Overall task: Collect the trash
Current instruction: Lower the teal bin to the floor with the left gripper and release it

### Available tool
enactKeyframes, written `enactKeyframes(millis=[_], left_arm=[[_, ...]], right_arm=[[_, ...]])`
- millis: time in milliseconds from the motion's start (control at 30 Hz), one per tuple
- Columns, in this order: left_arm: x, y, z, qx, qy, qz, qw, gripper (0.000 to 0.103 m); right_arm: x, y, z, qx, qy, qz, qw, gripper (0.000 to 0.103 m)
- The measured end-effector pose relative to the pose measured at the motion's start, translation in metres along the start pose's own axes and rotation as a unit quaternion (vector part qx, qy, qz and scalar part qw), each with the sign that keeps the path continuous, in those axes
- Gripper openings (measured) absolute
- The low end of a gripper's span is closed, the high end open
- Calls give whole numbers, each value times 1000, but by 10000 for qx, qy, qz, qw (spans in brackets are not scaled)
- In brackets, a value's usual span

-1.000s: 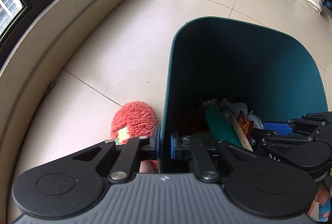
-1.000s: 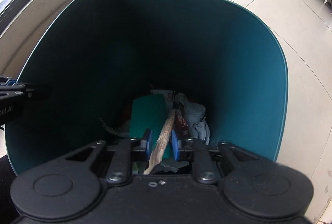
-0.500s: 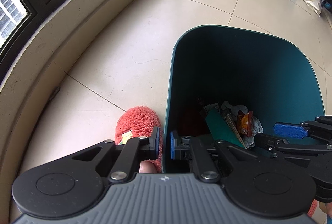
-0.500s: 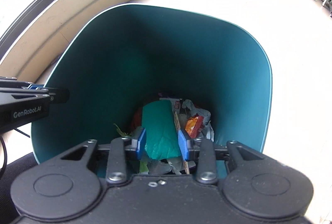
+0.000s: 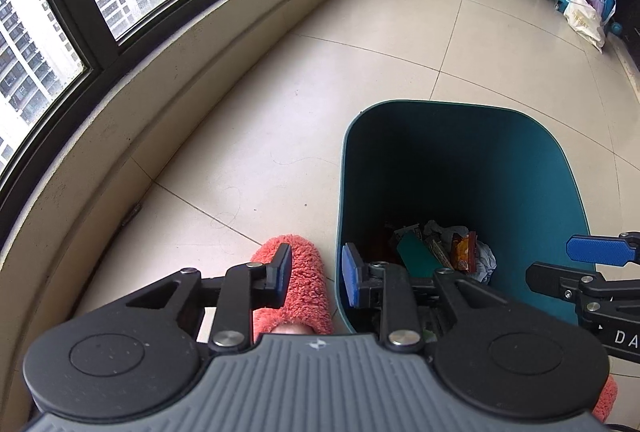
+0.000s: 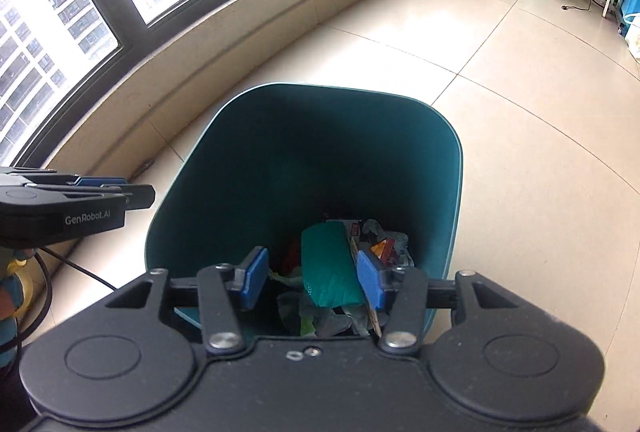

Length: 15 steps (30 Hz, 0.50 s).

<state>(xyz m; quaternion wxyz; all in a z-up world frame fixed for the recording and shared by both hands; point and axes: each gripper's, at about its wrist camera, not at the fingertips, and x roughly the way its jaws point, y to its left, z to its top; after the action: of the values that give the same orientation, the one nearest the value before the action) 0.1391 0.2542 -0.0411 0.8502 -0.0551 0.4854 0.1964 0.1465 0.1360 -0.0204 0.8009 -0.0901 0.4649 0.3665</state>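
Plainly, the tall teal plastic trash bin [image 5: 460, 168] could be tipped if the left gripper [image 5: 316, 274], spread with its fingers straddling the near rim, is pulled sideways; wrappers and crumpled paper [image 6: 352, 260] at the bottom would spill beside the fuzzy coral slipper [image 5: 298, 280]. The right gripper [image 6: 312, 278] is held apart and empty above the opening. Compared with a second ago, the rim has been released, the stick dropped in, and both grippers raised.
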Motion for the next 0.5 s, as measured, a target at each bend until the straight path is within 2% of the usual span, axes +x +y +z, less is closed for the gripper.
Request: enactKeyframes(millis=[100, 133, 267, 333, 433, 500], left_arm=[[-14, -2, -7, 67, -175, 11, 9998, 35], [-20, -2, -9, 86, -257, 9, 9996, 41], [-43, -10, -21, 148, -612, 18, 9980, 60], [-53, -11, -27, 143, -728, -57, 9972, 62], [-64, -14, -37, 117, -827, -175, 9964, 69], [-71, -16, -44, 146, -916, -214, 9955, 70]], right_arm=[[-18, 1, -8, -23, -182, 24, 9998, 49], [-24, 1, -10, -23, -235, 36, 9997, 50], [-47, 1, -26, -37, -561, 87, 9984, 63], [-59, 0, -32, -45, -690, 87, 9976, 64], [-73, 2, -43, -115, -921, 78, 9957, 73], [-80, 4, -50, -164, -1060, 60, 9942, 77]])
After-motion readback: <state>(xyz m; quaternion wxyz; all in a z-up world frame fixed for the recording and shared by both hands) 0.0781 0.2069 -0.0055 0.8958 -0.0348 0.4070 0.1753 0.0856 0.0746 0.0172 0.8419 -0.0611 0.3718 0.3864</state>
